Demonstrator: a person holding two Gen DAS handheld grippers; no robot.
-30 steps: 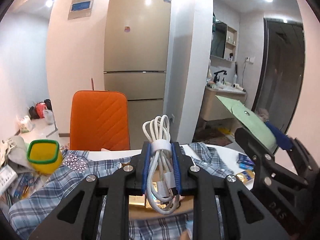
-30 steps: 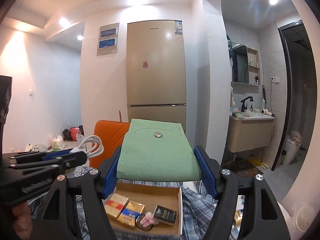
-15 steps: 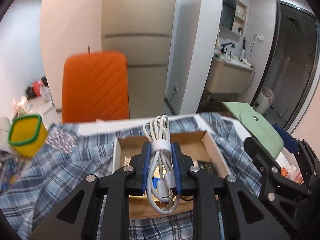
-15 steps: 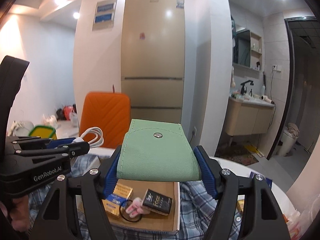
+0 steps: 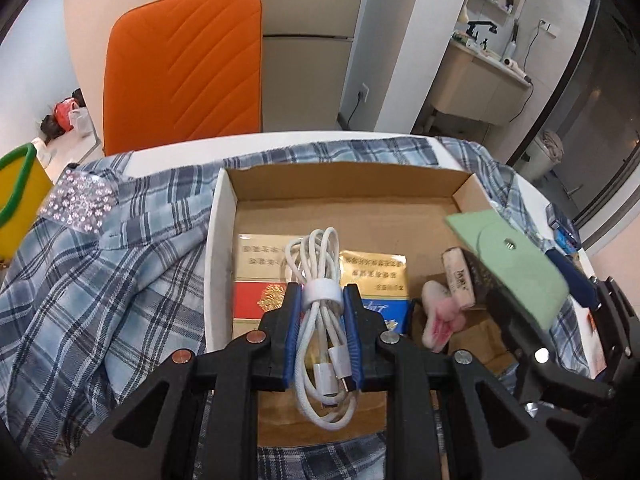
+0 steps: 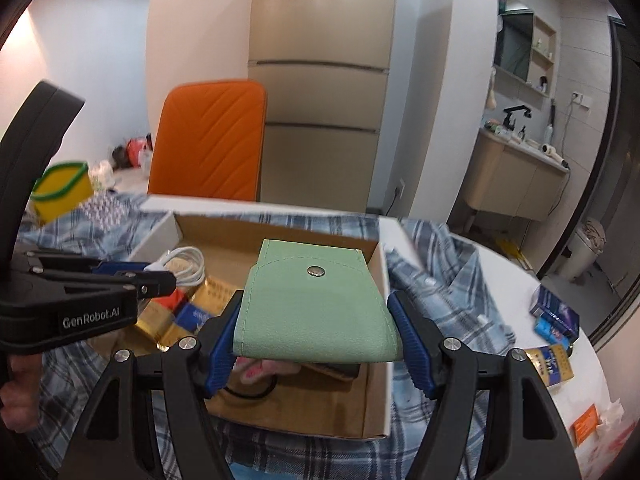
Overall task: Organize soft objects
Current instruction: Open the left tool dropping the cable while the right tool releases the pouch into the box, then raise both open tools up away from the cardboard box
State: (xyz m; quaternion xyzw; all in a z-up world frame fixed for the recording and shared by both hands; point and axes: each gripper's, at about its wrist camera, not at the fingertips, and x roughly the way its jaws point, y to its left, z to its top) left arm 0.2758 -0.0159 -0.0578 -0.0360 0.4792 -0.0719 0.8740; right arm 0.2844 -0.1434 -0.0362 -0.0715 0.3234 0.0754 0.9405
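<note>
My left gripper [image 5: 322, 300] is shut on a coiled white cable [image 5: 320, 344], bound with a white strap, and hangs over the open cardboard box [image 5: 348, 184]. My right gripper [image 6: 318, 322] is shut on a pale green snap pouch [image 6: 316, 304], held flat above the box's right half [image 6: 378, 380]. The left wrist view shows that pouch [image 5: 516, 264] at the right. In the box lie red, gold and blue packets [image 5: 256, 280], a pink soft piece [image 5: 440, 320] and a black ring [image 6: 248, 394]. The left gripper [image 6: 152, 276] shows at the left in the right wrist view.
The box rests on a blue plaid shirt [image 5: 100, 292] spread over a white round table [image 6: 508, 280]. A yellow container with a green rim [image 5: 16, 196] stands at the left, an orange chair [image 5: 184, 68] behind. Small packets [image 6: 554, 320] lie at the table's right edge.
Both grippers have come down and tilted toward the box, each still holding its object. The box interior now fills the views, and the fridge has slid up out of the left view.
</note>
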